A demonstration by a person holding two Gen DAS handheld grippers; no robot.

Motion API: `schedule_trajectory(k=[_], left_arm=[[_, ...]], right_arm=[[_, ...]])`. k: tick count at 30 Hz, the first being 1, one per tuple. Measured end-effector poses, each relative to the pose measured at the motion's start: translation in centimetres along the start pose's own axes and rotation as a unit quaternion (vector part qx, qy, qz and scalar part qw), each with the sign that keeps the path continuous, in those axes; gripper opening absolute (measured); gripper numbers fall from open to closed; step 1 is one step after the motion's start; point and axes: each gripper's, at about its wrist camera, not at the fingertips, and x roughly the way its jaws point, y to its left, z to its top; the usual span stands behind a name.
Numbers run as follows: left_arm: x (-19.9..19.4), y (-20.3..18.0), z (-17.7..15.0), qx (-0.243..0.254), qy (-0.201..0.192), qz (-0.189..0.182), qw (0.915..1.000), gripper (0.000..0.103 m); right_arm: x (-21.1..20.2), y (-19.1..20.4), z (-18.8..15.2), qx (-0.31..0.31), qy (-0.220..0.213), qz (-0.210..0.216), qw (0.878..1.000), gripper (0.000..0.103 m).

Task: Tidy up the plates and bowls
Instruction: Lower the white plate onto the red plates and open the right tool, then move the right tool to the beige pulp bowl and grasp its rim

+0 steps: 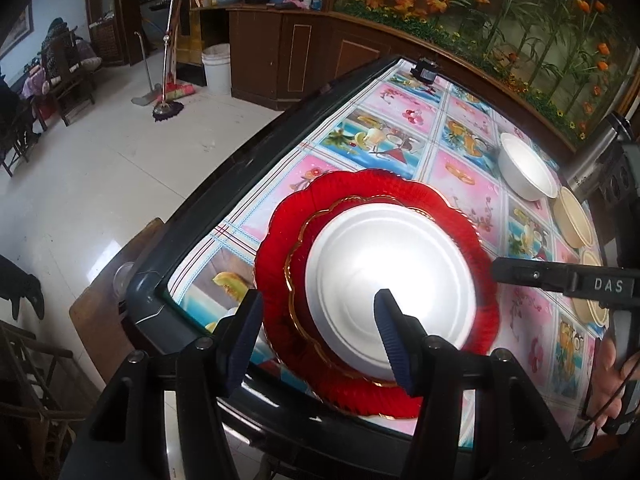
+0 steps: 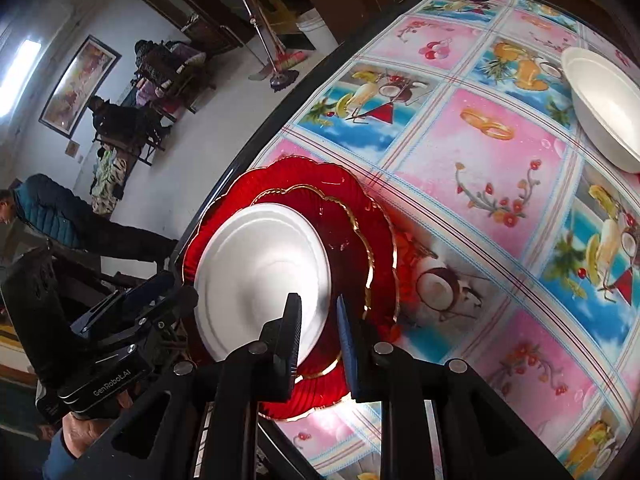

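A white foam plate (image 1: 390, 276) lies on a small red scalloped plate (image 1: 298, 280), which lies on a large red scalloped plate (image 1: 486, 312) at the table's near corner. My left gripper (image 1: 316, 334) is open, its fingers hovering over the stack's near edge. My right gripper (image 2: 318, 322) is open with a narrow gap, straddling the white plate's (image 2: 260, 276) rim above the red plates (image 2: 352, 248); it shows in the left wrist view as a black finger (image 1: 532, 276). A white foam bowl (image 1: 526, 170) stands further back, also seen in the right wrist view (image 2: 604, 108).
Beige bowls (image 1: 574, 218) line the table's right side. A steel flask (image 1: 596, 152) stands at the far right. The table (image 1: 400, 136) has a fruit-patterned cloth and a black rim (image 1: 240, 168). Beyond lie floor, chairs, a mop and a person (image 2: 48, 208).
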Motion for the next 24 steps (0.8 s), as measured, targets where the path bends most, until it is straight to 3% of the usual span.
schedule_trajectory(k=[4, 15, 24], left_arm=[[-1.4, -1.1, -0.5, 0.009, -0.013, 0.001, 0.9999, 0.063], [-2.9, -6.5, -1.2, 0.063, -0.022, -0.021, 0.9976, 0.063], [-2.7, -11.1, -1.8, 0.105, -0.017, -0.052, 0.993, 0.064]], right_arm=[[-1.8, -2.3, -1.0, 0.03, -0.011, 0.001, 0.999, 0.021], [-6.2, -8.6, -3.9, 0.1, -0.035, -0.012, 0.994, 0.022], [-13.5, -15.6, -5.5, 0.169, -0.099, -0.055, 0.979, 0.021]])
